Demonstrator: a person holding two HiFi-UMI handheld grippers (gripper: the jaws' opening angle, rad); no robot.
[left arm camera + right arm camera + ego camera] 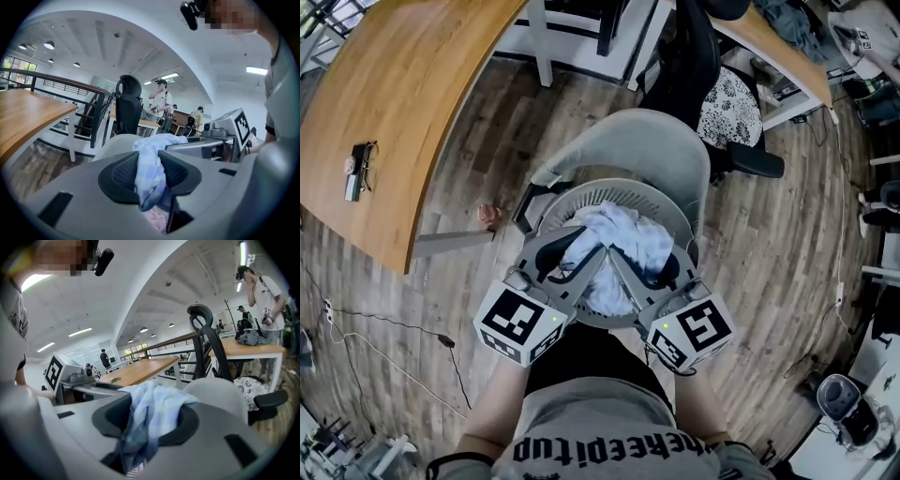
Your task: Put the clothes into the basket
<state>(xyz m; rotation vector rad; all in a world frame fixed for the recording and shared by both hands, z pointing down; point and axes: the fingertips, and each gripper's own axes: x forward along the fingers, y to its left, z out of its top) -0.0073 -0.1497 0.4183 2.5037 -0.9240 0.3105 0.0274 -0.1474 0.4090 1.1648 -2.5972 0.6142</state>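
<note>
Head view
- Left tool (577,255): clenched on one end of the cloth (614,239), marker cube towards the wearer.
- Right tool (654,272): clenched on the other end of the same cloth.
- Cloth: pale blue and white, bunched between both tools, over the mouth of the basket (675,211) and within its rim.
- Basket: round, white, slotted wall; against the grey chair (628,136), seemingly on its seat.
- Surroundings: wooden desk (403,112) at upper left with a small dark item (358,169) on it; black chair (712,84) behind the grey chair; plank floor (787,244) with a cable (394,328) at left.

Left gripper view
- Left tool (150,176): jaws closed on the cloth (150,164), which fills the gap and hangs below the pads.
- Right tool (234,126): cube and body close by at right, level with this one.
- Background: grey chair (115,143) just behind the jaws, black chair (128,105) further back, desk (28,117) at left, a bystander (161,101) standing far off.

Right gripper view
- Right tool (147,420): jaws gripping the cloth (150,408); folds spill over the top and down through the gap.
- Left tool (58,371): cube visible at left, near.
- Background: grey chair (220,394) behind the jaws at right, black chair (206,333) beyond it, desk (140,369) in the middle, bystander (267,291) at far right.
</note>
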